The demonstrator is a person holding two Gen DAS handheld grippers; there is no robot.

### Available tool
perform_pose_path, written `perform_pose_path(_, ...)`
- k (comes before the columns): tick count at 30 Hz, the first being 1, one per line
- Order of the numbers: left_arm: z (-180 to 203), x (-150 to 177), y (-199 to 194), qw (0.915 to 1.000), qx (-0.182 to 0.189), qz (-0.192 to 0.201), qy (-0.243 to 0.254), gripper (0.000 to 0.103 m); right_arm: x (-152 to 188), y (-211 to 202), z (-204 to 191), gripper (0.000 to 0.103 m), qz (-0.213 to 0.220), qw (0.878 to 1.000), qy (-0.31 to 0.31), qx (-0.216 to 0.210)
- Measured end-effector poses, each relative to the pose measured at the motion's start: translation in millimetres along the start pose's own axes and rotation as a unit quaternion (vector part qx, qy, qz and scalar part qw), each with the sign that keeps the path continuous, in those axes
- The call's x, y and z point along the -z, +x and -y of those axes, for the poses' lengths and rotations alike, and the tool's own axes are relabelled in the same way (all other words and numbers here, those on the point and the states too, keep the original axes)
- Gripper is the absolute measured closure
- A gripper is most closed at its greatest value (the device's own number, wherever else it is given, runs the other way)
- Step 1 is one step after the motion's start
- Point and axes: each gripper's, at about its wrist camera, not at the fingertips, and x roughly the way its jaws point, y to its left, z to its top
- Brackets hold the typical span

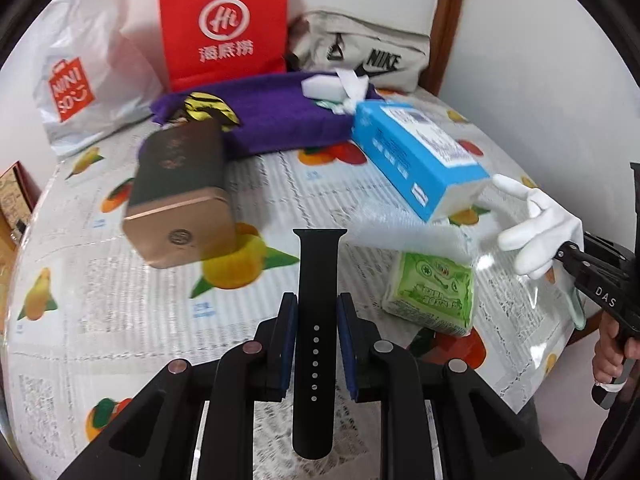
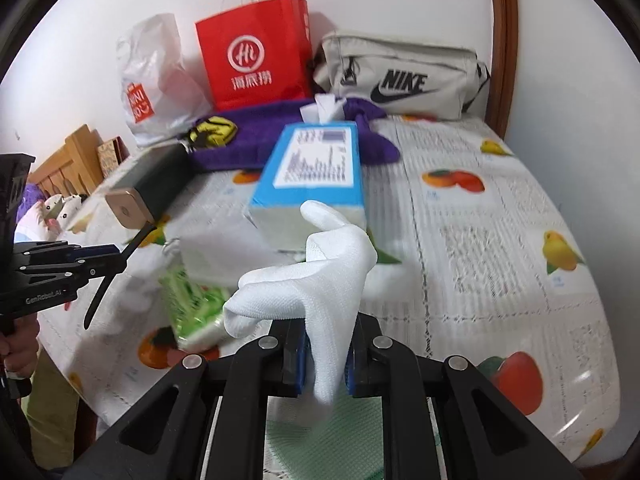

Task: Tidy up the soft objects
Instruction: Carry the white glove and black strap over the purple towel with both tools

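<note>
Left wrist view: the left tool (image 1: 316, 344) is clenched on a black watch strap (image 1: 315, 320), which stands upright between its blue pads and reaches past the fingertips. Ahead of this tool and to its left lies a dark box with a gold end (image 1: 180, 196); ahead to its right lies a blue tissue box (image 1: 416, 156), and nearer on that side a green tissue pack (image 1: 432, 292).

Right wrist view: the right tool (image 2: 326, 356) grasps a white glove (image 2: 320, 280) by its cuff, the glove's fingers curling forward and left, lifted clear of the worktop (image 2: 500, 240) with its fruit-print cover. Beyond both tools a purple towel (image 2: 280, 136) lies near the far edge, with a red paper bag (image 2: 256, 56), a white plastic bag (image 2: 156, 84) and a grey Nike pouch (image 2: 400, 76) behind it against the wall.
</note>
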Motion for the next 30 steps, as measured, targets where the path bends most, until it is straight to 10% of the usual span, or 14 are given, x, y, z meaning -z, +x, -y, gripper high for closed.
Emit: perform_pose_path(30, -50, -106, -29, 0.9951, -0.046, 0.064, -0.060, 0.084, -138, 13, -37, 0.088, 0.052, 0.994, -0.027, -0.097)
